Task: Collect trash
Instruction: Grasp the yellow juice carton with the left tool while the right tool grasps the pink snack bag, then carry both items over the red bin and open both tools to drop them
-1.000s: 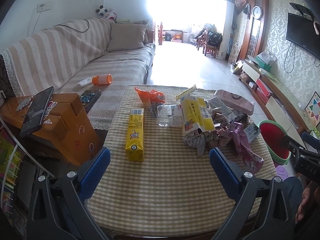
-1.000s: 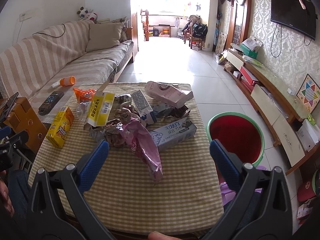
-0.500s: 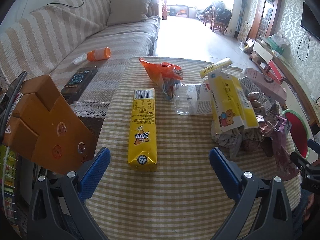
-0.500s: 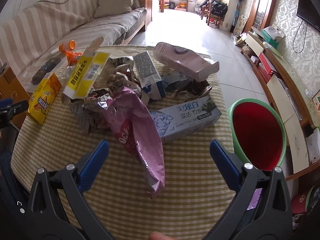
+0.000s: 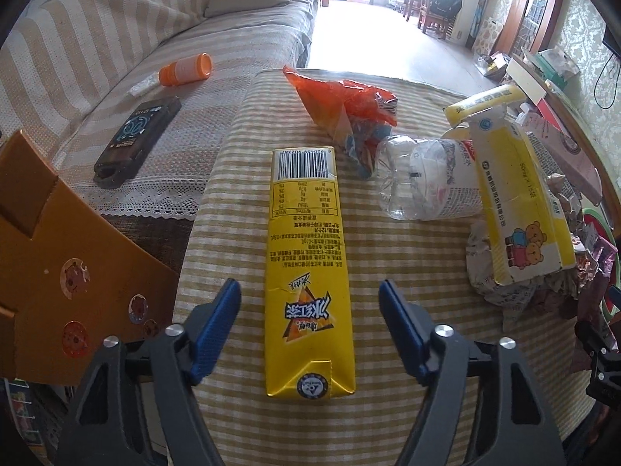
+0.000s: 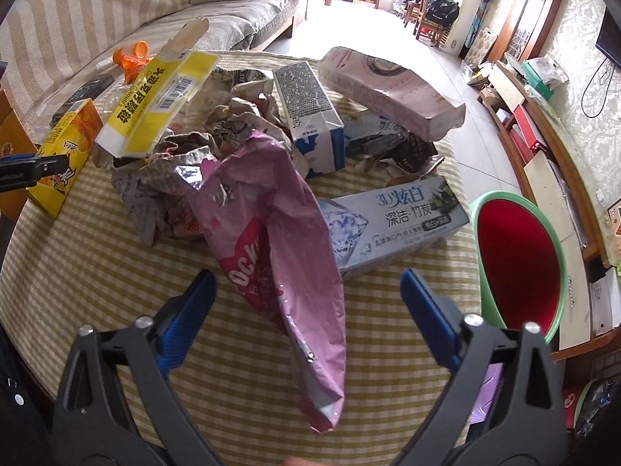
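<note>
Straddling one yellow carton (image 5: pixel 308 268), the left gripper (image 5: pixel 310 310) is held spread; the right gripper (image 6: pixel 306 295) is spread around one pink bag (image 6: pixel 279 240), near one red bin (image 6: pixel 520 260).

Trash colours on the yellow-and-cream checked tablecloth (image 5: pixel 407 272)

On it: yellow carton (image 5: pixel 306 268), orange wrapper (image 5: pixel 345 105), pink foil bag (image 6: pixel 279 240), grey-blue box (image 6: pixel 392 221); beside it, green bin (image 6: pixel 520 256), red inside.

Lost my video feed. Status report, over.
Left hand-held gripper open, straddling yellow carton. Right hand-held gripper open over pink wrapper. Red bin right, unobstructed.
</note>
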A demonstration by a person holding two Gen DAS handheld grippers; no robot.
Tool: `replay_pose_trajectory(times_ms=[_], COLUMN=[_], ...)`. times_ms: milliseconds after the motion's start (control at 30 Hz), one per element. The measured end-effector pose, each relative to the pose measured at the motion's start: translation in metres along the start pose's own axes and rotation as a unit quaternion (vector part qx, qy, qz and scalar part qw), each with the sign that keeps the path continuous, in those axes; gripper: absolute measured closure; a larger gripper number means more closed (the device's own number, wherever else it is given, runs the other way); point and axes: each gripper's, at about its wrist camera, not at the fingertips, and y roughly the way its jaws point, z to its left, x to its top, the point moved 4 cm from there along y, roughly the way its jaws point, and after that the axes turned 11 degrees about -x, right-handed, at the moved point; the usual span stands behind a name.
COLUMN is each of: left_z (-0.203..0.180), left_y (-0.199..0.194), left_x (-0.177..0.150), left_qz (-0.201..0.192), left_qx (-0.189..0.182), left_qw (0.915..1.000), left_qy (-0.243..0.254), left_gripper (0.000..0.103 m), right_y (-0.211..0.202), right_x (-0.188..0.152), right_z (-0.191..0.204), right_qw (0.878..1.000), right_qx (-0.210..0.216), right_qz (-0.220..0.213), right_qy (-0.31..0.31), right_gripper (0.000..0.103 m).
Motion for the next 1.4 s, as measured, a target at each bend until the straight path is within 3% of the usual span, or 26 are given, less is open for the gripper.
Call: replay_pose_trajectory(times_ms=[133, 200, 300, 1000, 1400], left_z=[0.000, 0.000, 0.000, -0.035, -0.113], left_y=[0.002, 0.002, -0.003, -0.092, -0.133], left_x=[-0.002, -0.003, -0.004, -0.019, -0.004], left_qz=[0.005, 0.006, 0.000, -0.064, -0.101], left_qx=[-0.001, -0.003, -0.010, -0.027, -0.070], left_qw=[1.0000, 0.9999, 0.9999, 0.9969, 0.9883], left_qy=[0.004, 0.009, 0.013, 0.038, 0.091], left_gripper=[0.064, 0.067, 0.068, 0.068, 0.068], right_y=[0.004, 0.003, -0.002, -0.073, -0.097], right_x=[-0.003, -0.005, -0.006, 0.006, 0.011], right_z=[0.001, 0.002, 0.001, -0.015, -0.064], right_qw=[1.000, 1.000, 1.000, 0.997, 0.991], right_qx=[0.001, 0.002, 0.005, 0.038, 0.037], right_qz=[0.010, 0.010, 0.003, -0.060, -0.087], right_qy=[-0.007, -0.009, -0.008, 0.039, 0.093], right_gripper=[0.042, 0.058, 0.064, 0.067, 0.067])
